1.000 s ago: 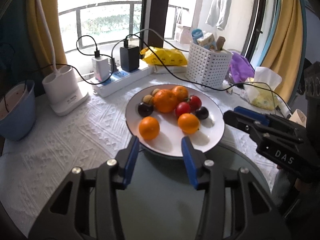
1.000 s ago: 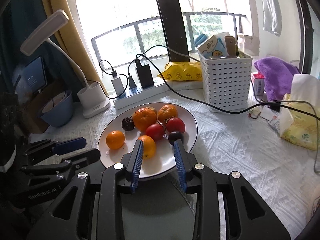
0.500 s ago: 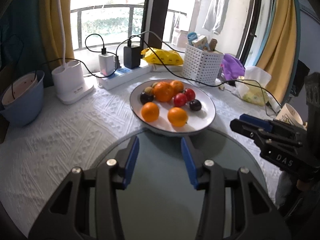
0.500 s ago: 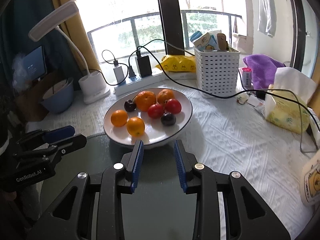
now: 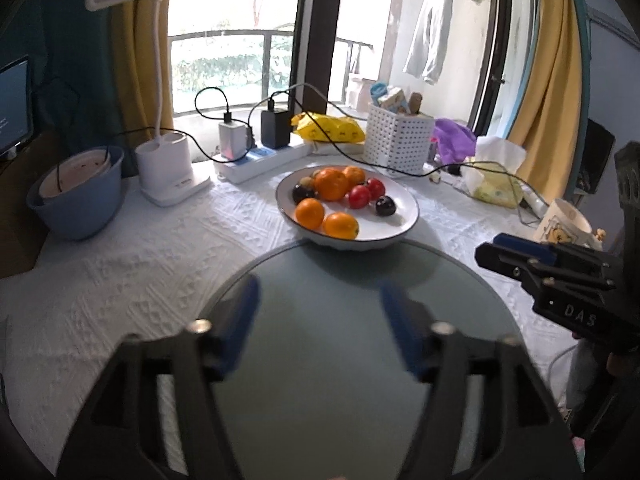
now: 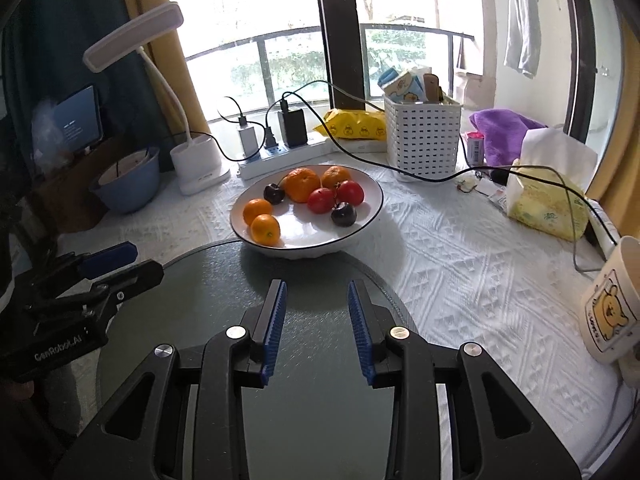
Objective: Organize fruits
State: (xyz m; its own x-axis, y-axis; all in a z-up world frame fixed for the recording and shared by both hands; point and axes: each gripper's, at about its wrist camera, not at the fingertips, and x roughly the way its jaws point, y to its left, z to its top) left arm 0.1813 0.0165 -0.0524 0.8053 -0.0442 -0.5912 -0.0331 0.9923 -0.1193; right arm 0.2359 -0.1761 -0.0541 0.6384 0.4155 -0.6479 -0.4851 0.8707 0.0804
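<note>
On the body of your right tongs (image 5: 520, 254), seen from the left wrist camera, you can read "DAS" in white capitals. On your left tongs (image 6: 116, 262), seen from the right wrist camera, the white lettering reads "GenRobot.AI". The mug (image 6: 610, 308) carries print beside its bear picture (too small to read), and the monitor (image 6: 78, 124) text is illegible.

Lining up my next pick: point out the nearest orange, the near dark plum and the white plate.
nearest orange (image 6: 265, 230), right wrist view, middle of its skin
near dark plum (image 6: 343, 215), right wrist view, centre of its body
white plate (image 6: 312, 236), right wrist view, bare inner surface
</note>
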